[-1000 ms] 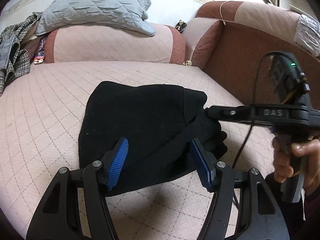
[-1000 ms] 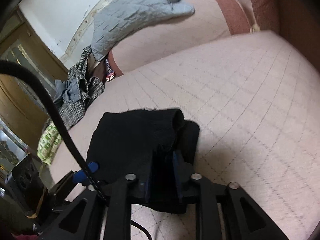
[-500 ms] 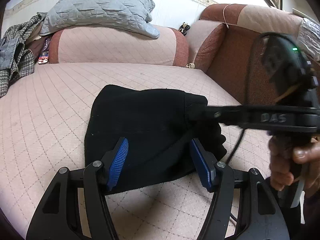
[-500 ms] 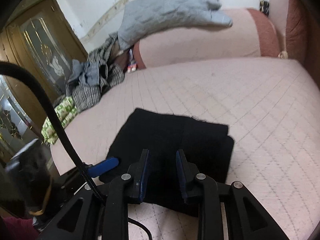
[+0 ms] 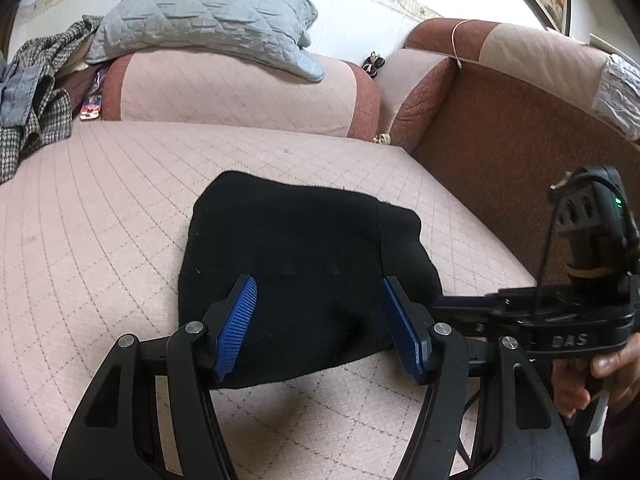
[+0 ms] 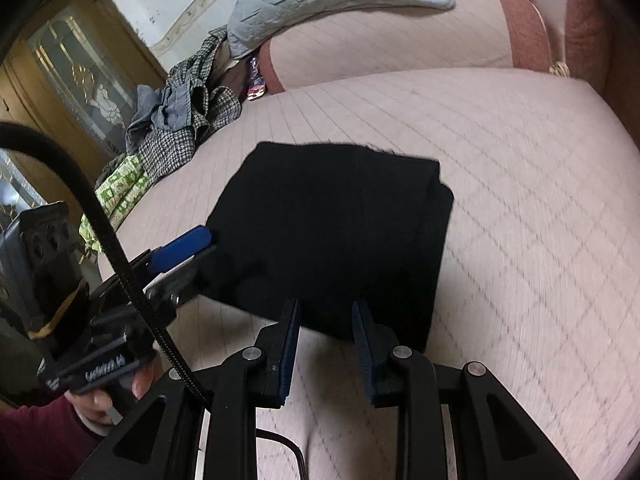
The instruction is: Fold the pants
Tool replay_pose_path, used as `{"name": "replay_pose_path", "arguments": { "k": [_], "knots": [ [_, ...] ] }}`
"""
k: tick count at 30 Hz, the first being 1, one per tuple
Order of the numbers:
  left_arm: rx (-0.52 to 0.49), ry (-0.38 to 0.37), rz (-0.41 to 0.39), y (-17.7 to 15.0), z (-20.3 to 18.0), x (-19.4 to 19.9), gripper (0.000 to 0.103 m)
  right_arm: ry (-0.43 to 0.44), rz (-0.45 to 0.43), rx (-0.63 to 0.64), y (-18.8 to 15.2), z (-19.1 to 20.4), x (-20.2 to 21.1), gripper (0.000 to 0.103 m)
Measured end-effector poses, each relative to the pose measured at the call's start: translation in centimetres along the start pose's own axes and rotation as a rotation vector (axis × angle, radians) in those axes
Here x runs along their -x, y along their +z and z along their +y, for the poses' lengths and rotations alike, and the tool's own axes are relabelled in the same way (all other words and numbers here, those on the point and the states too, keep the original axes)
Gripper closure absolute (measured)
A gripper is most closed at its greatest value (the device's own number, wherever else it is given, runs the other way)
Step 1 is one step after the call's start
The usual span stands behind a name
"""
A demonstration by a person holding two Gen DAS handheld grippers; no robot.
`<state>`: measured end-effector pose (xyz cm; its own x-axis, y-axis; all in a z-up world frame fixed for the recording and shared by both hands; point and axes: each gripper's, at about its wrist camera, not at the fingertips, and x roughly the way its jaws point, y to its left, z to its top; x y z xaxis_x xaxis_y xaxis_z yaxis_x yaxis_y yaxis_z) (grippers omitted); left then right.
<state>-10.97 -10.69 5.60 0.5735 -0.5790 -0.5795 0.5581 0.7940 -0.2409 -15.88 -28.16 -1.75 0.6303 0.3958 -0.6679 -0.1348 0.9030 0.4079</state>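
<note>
Lying folded into a compact dark block on the pink quilted sofa seat [image 5: 100, 208]: black pants [image 5: 304, 264], flat and roughly square, with a thicker folded band along the right edge in the left wrist view. Hovering over the near edge of the pants: left gripper [image 5: 320, 320], blue pads standing wide apart, nothing pinched between them, the cloth showing below and beyond the gap. Reaching in from the right at the near right corner of the pants: right gripper [image 5: 452, 308], its dark tips just beside the fabric; touching or not, cannot tell from that view. Seen from its own camera, right gripper [image 6: 326, 312] standing narrowly parted, nothing clamped, tips sitting at the near edge of the pants [image 6: 340, 232], bare sofa cover showing between the pads lower down. Gripping the handle at lower left there: a hand [image 6: 120, 396] in a maroon sleeve. Resting on the sofa back: a grey quilted cushion [image 5: 204, 16]. Piled at the far left end: checked clothing [image 5: 36, 92].
</note>
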Motion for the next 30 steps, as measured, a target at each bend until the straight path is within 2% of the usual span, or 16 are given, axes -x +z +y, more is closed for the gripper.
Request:
{"name": "replay_pose_path", "arguments": {
  "k": [2, 5, 7, 8, 13, 14, 15, 18, 24, 27, 30],
  "knots": [
    [-0.016, 0.004, 0.022, -0.2, -0.2, -0.5, 0.039, 0.007, 0.001, -0.012, -0.2, -0.3, 0.6, 0.078],
    [-0.053, 0.003, 0.022, -0.4, -1.2, -0.7, 0.039, -0.045, -0.069, -0.007, 0.5, -0.8, 2.3, 0.077],
    [-0.066, -0.006, 0.024, -0.5, -1.6, -0.8, 0.039, -0.069, -0.107, -0.047, 1.6, -1.7, 3.0, 0.062],
    [-0.071, -0.006, 0.027, -0.5, -1.8, -1.0, 0.039, -0.077, -0.131, -0.07, 2.1, -2.2, 3.2, 0.047],
    [-0.094, -0.001, 0.033, -0.6, -2.3, -1.5, 0.039, -0.057, -0.14, -0.101, 4.7, -2.9, 0.4, 0.045],
    [-0.093, -0.001, 0.037, -0.6, -2.4, -1.6, 0.039, -0.07, -0.122, -0.097, 5.0, -2.9, -0.6, 0.05],
    [-0.092, -0.001, 0.038, -0.6, -2.4, -1.7, 0.039, -0.086, -0.099, -0.095, 5.3, -2.9, -1.8, 0.071],
    [-0.082, 0.009, 0.057, -0.2, -2.5, -2.3, 0.039, -0.113, -0.126, -0.055, 5.5, -2.4, -2.5, 0.09],
    [-0.07, 0.039, 0.088, 0.8, -3.8, -3.6, 0.039, -0.195, -0.194, -0.026, 6.2, -2.4, -0.8, 0.099],
    [-0.085, 0.056, 0.103, 0.3, -4.3, -4.5, 0.039, -0.206, -0.134, -0.032, 6.1, -3.0, -2.9, 0.099],
    [-0.095, 0.053, 0.096, 0.1, -4.4, -4.7, 0.039, -0.217, -0.134, -0.036, 5.6, -3.5, -3.0, 0.099]
  ]
}}
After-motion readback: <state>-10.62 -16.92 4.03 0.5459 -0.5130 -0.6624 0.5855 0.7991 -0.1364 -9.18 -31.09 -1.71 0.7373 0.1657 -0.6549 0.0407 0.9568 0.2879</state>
